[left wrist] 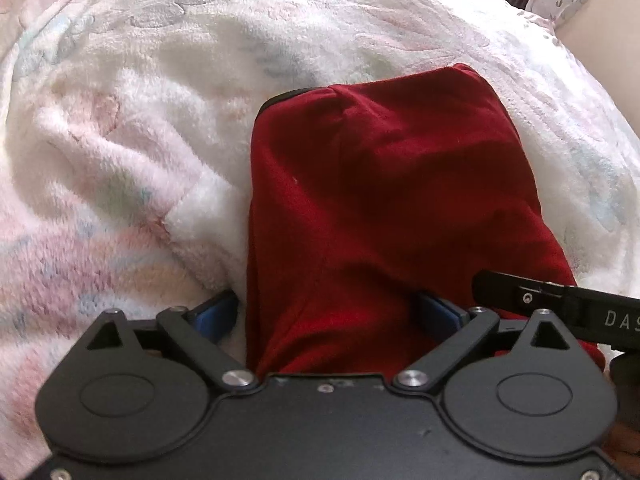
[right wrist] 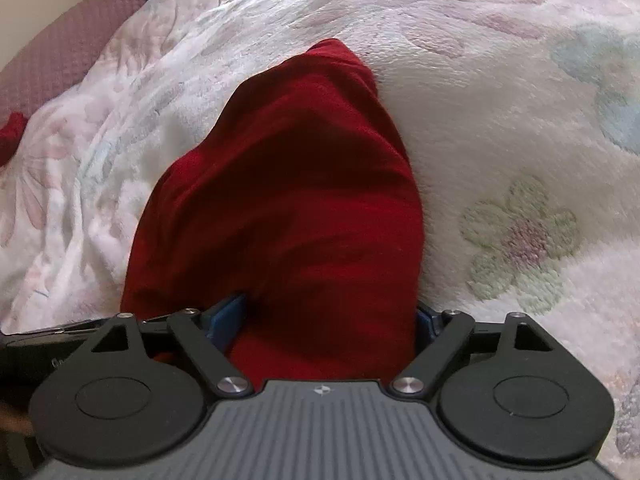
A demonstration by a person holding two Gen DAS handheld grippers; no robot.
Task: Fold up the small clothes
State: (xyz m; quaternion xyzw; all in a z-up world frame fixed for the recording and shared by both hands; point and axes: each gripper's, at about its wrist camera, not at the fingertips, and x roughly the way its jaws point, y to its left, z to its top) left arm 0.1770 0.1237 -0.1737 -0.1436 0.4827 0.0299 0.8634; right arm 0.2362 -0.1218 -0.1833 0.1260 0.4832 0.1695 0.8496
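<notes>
A red garment (left wrist: 380,208) lies on a fleecy floral blanket (left wrist: 132,128). Both grippers, left (left wrist: 326,312) and right (right wrist: 332,320), straddle its near edge, jaws released wide, probably ready to pinch for folding.

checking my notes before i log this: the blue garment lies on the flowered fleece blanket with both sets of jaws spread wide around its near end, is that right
Not quite: the garment is dark red, not blue; only the pads inside the jaws are blue. Both wrist views show this. The rest holds: it lies on the flowered fleece blanket, and the left gripper and right gripper have their jaws spread wide around its near end.
</notes>
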